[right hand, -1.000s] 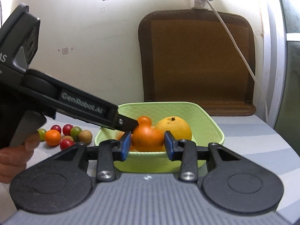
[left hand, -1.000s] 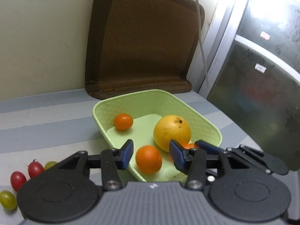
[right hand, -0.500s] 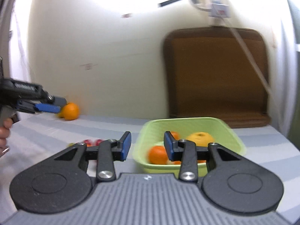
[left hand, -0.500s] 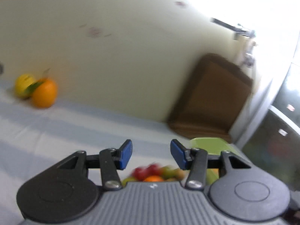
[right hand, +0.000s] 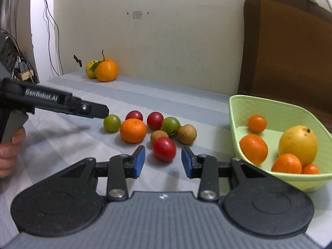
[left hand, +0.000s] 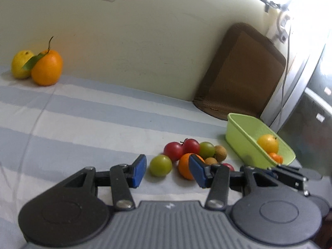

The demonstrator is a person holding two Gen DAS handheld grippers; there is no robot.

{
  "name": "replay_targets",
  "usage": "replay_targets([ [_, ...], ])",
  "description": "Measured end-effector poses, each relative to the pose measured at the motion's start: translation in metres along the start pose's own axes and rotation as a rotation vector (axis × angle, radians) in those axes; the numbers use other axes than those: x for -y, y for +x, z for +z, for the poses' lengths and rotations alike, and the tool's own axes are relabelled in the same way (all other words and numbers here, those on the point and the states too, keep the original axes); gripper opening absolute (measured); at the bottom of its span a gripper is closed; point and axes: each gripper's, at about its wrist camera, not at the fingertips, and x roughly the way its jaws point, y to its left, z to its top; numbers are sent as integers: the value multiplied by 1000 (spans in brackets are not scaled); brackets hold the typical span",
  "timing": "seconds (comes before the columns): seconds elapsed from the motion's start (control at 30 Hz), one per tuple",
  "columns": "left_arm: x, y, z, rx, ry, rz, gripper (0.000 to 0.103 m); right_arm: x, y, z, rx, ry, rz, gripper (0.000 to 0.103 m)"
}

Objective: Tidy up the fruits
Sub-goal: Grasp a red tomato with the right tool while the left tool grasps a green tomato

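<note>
Basket (right hand: 276, 108) at the right of the counter (right hand: 186, 95) already holds five citrus fruits; eight small fruits (right hand: 153, 128) remain clustered left of it, two large ones (right hand: 102, 69) by the far wall. Left tool (left hand: 167, 171) and right tool (right hand: 163, 160) hover open, empty.

black tool (right hand: 162, 161) bodies, blue pads, silver screws, white lettering.
</note>
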Motion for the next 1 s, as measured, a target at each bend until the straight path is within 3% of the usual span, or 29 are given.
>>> replay_targets([
  [0.37,-3,18,-2,-46,7,20,44,3,18,1,-29,7,14,41],
  [0.47,0,22,-3,-50,26,36,38,6,22,3,-45,32,30,40],
  [0.53,1,24,-3,-50,36,39,28,6,22,3,-51,31,30,39],
  [0.57,2,24,-4,-49,36,34,28,5,22,3,-49,26,26,31],
  [0.6,2,23,-4,-48,38,37,28,4,21,2,-48,22,26,31],
  [1.0,40,-17,-31,-48,63,-36,28,-3,-27,-19,11,56,-4,31],
])
